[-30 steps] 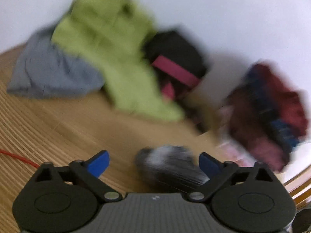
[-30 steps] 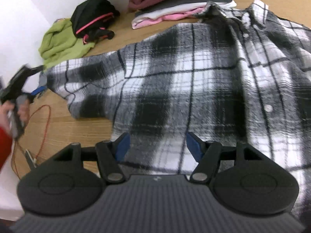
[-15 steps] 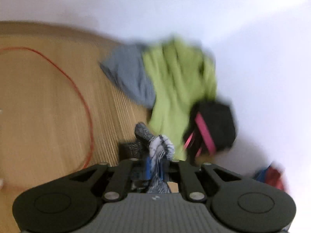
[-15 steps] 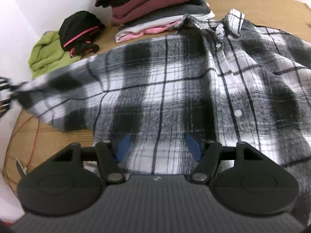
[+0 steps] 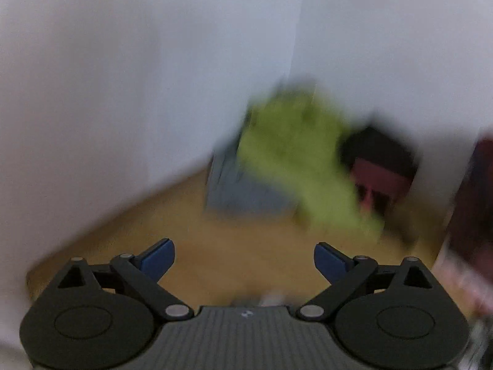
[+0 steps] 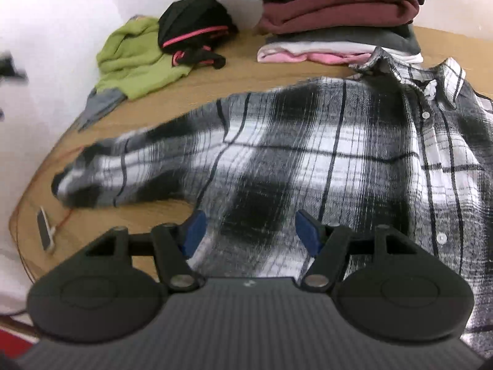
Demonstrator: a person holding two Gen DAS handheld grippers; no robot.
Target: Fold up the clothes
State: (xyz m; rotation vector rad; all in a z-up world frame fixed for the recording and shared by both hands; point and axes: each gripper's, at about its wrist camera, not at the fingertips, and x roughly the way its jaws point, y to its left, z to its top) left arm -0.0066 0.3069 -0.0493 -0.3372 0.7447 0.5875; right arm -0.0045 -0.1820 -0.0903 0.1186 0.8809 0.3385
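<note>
A black-and-white plaid shirt (image 6: 323,160) lies spread face up on the wooden table (image 6: 246,74), its left sleeve (image 6: 123,172) stretched out flat to the left. My right gripper (image 6: 249,231) is open and empty, hovering over the shirt's lower left body. My left gripper (image 5: 245,259) is open and empty above the bare table, facing the wall; that view is blurred by motion. A sliver of plaid cloth shows just under its base.
A green garment (image 6: 135,58) (image 5: 295,160), a grey one (image 6: 98,108) (image 5: 240,188) and a black-and-pink bag (image 6: 194,27) (image 5: 379,166) lie by the wall. A stack of folded clothes (image 6: 339,15) stands at the back. A red cable (image 6: 67,215) and a small device (image 6: 44,231) lie at the left edge.
My left gripper, shut on the sleeve cuff half a second ago, has opened and let it go. The sleeve now lies flat on the table. The right gripper has moved closer over the shirt.
</note>
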